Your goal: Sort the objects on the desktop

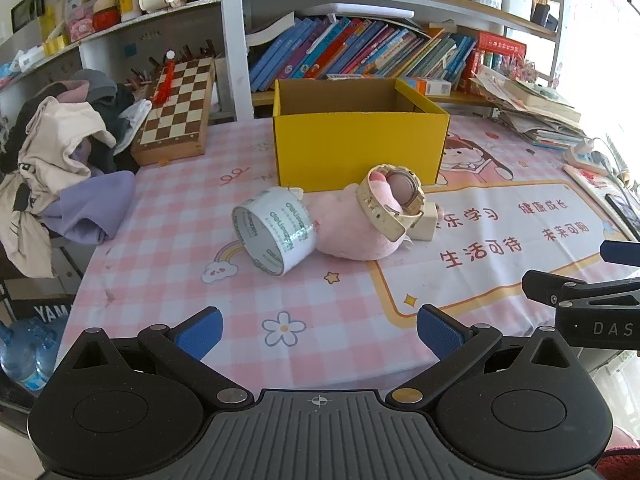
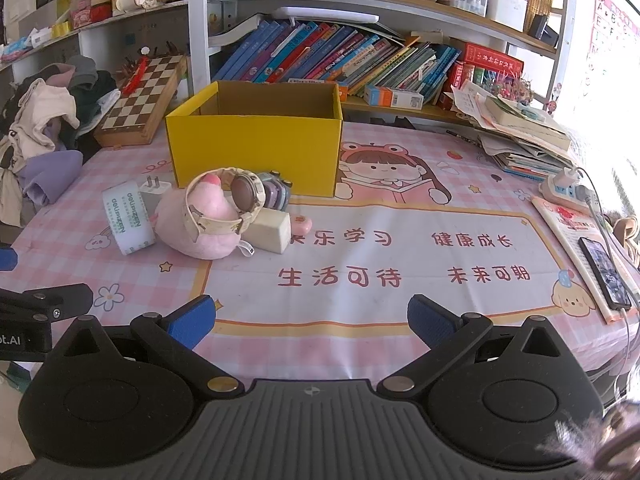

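Desktop objects lie bunched together on the desk, just in front of the yellow box, whose top is open. A roll of tape lies tilted on its side, touching the left side of a pink plush toy. A cream watch is looped around the upper part of the toy, its round face turned toward the box. Against the toy's right side sits a cream block, and a small pink item lies just beyond that block. From the right wrist view a white plug adapter shows behind the tape roll, and a purple watch sits between the cream watch and the box wall. The left tool hangs over the pink checked cloth near the desk's front edge, fingers spread wide and holding nothing, well apart from the cluster. The right tool is likewise spread wide and empty, over the printed panel of the cloth to the right of the cluster. A chessboard leans behind the box on the left, beside a heap of clothes, and a phone lies at the desk's right edge.
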